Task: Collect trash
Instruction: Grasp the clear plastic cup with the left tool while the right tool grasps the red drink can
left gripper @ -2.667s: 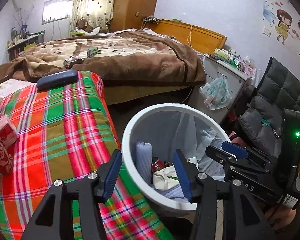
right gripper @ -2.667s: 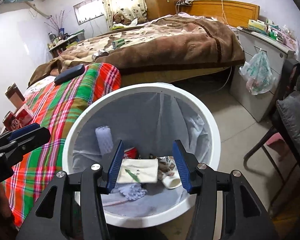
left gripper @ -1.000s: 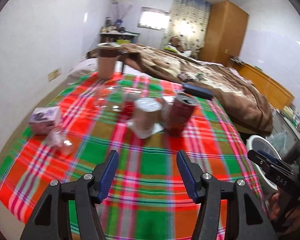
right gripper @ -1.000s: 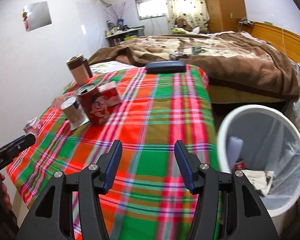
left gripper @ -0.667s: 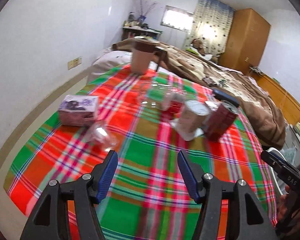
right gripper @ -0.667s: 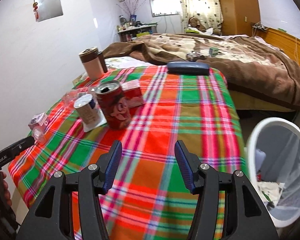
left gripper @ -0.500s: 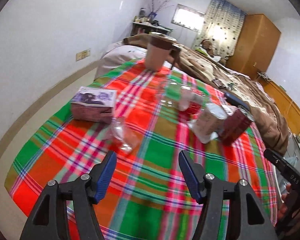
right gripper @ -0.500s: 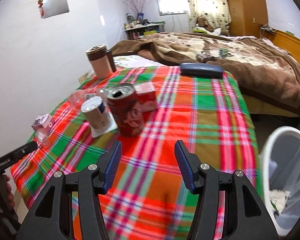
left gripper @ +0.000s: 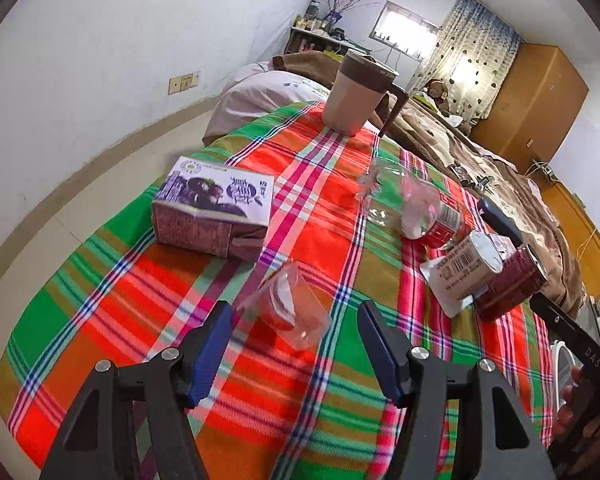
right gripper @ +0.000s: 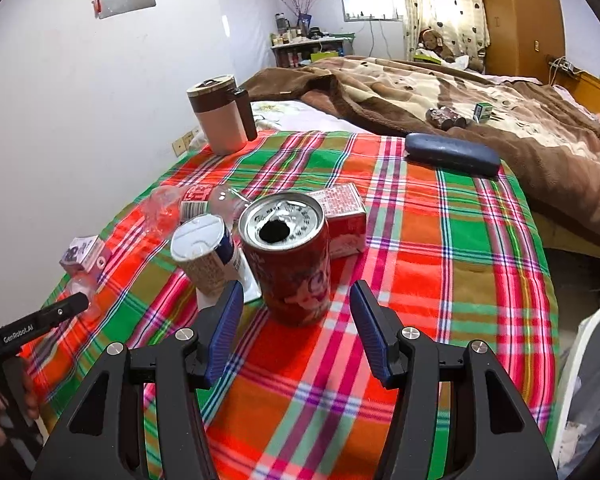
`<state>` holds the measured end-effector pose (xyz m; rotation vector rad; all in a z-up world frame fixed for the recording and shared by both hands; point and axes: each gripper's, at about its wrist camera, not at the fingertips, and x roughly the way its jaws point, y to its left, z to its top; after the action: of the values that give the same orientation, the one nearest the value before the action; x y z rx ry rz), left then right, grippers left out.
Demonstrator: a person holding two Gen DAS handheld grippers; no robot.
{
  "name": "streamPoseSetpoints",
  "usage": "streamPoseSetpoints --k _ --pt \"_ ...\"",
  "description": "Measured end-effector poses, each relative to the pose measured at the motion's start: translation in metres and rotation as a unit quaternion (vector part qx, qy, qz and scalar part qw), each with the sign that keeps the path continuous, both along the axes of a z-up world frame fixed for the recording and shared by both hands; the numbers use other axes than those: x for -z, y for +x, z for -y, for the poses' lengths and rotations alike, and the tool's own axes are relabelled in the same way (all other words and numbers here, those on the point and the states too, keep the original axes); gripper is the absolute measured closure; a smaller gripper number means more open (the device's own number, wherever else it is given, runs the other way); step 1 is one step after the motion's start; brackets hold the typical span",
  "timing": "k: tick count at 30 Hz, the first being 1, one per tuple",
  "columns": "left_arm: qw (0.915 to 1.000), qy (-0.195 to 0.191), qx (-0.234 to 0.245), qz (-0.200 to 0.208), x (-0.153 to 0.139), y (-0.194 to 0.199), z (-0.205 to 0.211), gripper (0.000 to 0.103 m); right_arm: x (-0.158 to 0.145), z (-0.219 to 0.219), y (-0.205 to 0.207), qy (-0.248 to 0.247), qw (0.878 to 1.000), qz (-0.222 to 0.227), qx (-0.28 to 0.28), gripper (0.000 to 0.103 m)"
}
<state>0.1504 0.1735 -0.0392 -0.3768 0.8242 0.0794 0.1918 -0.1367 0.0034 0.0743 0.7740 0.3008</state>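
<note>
Where plaid cloth (right gripper: 480, 264) lies, bed (right gripper: 460, 96) behind

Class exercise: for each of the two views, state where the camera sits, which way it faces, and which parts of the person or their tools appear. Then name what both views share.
Left wrist: rides the left tool, angled down at a clear cup lying on the plaid cloth; right tool and hand at right edge.
Right wrist: rides the right tool, facing the opened red can; left tool at left edge.
Shared: can, purple carton, mug.
</note>
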Motion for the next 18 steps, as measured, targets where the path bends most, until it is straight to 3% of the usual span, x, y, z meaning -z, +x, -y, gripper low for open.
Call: streamPoseSetpoints --k 4,8,18 --pt "0.9997 -0.024 0.004 -0.009 0.007 0.010 -0.002 0.039 0.000 -0.005 0.010 -0.007 1.000 -0.007 -0.004 0.046" --pt "0.9998 -0.020 0.005 -0.005 0.009 0.015 0.000 0.040 0.001 -0.008 0.015 -0.016 1.000 -0.012 -0.003 0.046" --pt "0.9992 -0.013 0.037 -0.002 0.008 0.028 0.020 0.056 0.003 -0.009 0.022 0.011 1.000 -0.017 0.005 0.046"
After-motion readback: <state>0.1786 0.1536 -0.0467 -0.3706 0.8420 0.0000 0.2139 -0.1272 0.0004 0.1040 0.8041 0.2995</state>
